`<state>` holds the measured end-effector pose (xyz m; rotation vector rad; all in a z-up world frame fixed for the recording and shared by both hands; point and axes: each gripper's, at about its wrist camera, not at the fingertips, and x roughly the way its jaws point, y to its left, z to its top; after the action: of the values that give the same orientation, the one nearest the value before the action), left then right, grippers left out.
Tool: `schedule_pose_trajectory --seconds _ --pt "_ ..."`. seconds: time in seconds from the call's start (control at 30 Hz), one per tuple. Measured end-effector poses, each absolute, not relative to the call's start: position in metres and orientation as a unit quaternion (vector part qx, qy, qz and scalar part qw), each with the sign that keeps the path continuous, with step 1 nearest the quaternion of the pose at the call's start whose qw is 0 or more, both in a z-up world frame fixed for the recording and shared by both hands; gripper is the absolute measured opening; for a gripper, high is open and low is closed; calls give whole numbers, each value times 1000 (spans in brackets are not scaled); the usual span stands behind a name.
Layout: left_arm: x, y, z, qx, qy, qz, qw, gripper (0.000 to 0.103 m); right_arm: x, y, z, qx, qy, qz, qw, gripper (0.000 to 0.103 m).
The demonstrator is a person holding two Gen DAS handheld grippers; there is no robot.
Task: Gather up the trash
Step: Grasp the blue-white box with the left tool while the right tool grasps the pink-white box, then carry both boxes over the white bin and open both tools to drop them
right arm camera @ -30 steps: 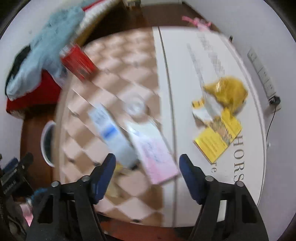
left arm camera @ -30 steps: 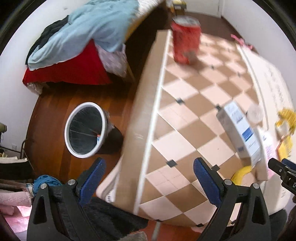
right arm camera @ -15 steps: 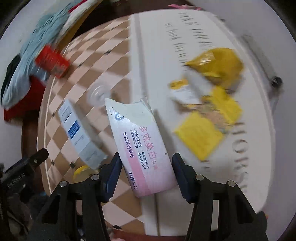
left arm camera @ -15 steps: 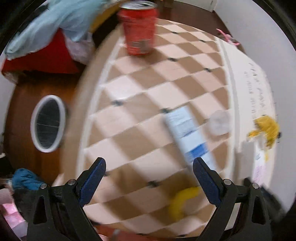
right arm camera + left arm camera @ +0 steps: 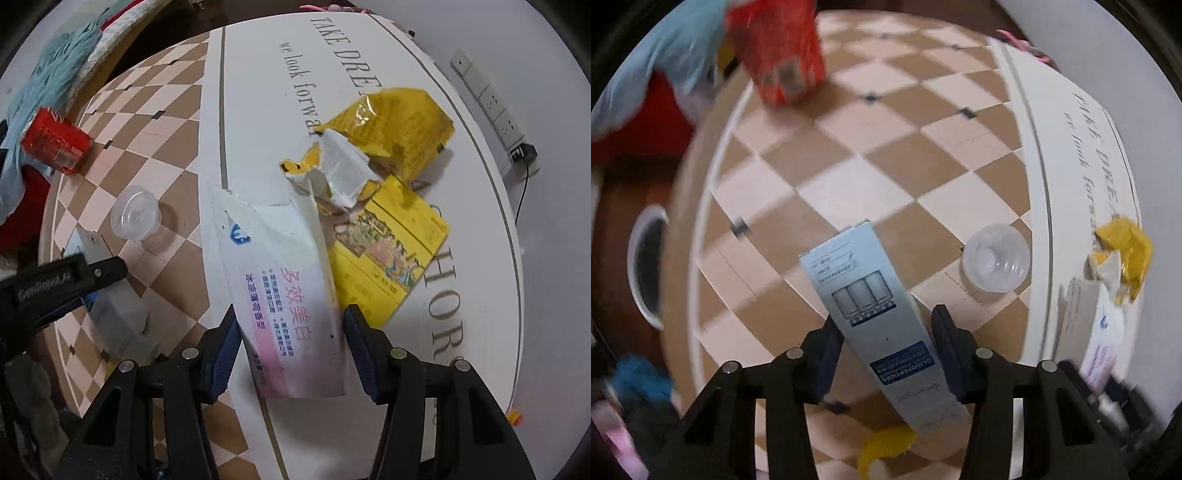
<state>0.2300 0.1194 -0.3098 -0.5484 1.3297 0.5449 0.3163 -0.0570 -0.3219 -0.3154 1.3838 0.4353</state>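
Note:
A long grey-blue carton (image 5: 875,317) lies on the checkered table (image 5: 849,147), and my left gripper (image 5: 886,350) straddles its near half, fingers close on both sides. A white-and-pink toothpaste box (image 5: 284,288) lies on the table's white part, and my right gripper (image 5: 291,350) straddles its near end the same way. I cannot tell whether either gripper is clamping. The carton also shows in the right wrist view (image 5: 114,310), behind the left gripper's body. A red can (image 5: 779,48), a clear plastic lid (image 5: 996,258) and yellow wrappers (image 5: 391,125) lie on the table.
A white-rimmed bin (image 5: 646,266) stands on the floor left of the table. A yellow flat box (image 5: 388,251) lies beside the toothpaste box. A banana-coloured scrap (image 5: 882,446) lies at the near table edge. A power strip (image 5: 491,103) is on the wall. Clothes (image 5: 657,66) pile at the far left.
Both grippers have moved forward and down onto the table. The left now straddles the grey-blue carton and the right the toothpaste box. Both gaps have narrowed.

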Motion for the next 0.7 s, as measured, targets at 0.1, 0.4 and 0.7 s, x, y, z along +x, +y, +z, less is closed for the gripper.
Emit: schedule_pose_trajectory --seconds 0.1,0.4,0.7 --pt "232 118 -307 -216 605 242 727 44 315 -55 -321 -147 630 207 734 54" --pt "234 119 -314 -216 604 243 728 36 313 -53 -319 -159 624 204 738 54" --pt "184 137 -231 -171 521 274 790 35 298 -49 -272 -146 585 234 763 52"
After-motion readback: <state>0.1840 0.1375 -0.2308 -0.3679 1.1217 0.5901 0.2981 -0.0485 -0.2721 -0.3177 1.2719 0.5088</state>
